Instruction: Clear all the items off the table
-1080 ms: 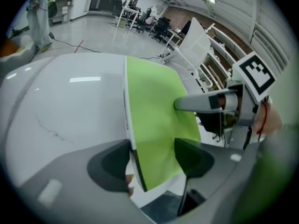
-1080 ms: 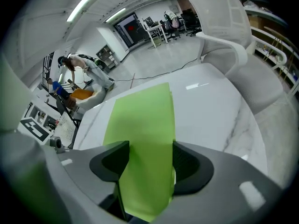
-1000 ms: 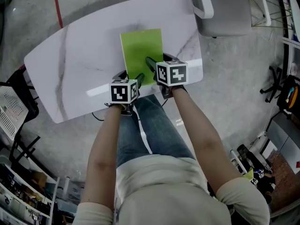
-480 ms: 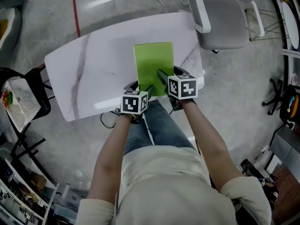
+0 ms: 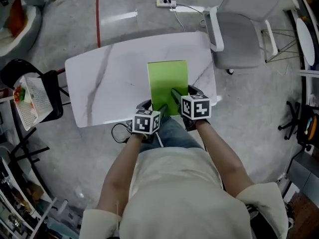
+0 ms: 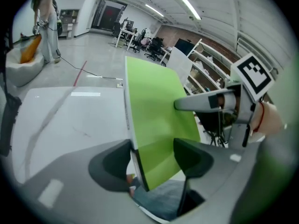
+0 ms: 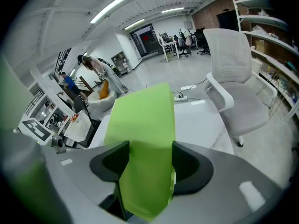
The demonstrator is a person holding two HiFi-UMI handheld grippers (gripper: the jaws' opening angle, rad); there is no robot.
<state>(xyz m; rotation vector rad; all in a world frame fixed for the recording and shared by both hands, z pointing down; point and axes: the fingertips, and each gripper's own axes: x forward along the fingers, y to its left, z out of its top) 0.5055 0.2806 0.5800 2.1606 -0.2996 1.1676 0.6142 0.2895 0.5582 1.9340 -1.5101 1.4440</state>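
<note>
Left gripper (image 6: 154, 160): jaws closed on the near corner of the green book (image 5: 167, 81), one pad on its white edge, the other on the green cover.
Right gripper (image 7: 150, 167): jaws half closed, clamped across the book's near end.
Book's place: held up off the table (image 5: 109, 83), over its near edge and right of its middle, with the near corner past the edge over my lap.
Book's look: flat, stiff, plain bright green, with a thin white edge; it is tilted.
Done: I judge the book is off the tabletop, and I see no other item on it.
Left: carry the book away from the table and set it down.
</note>
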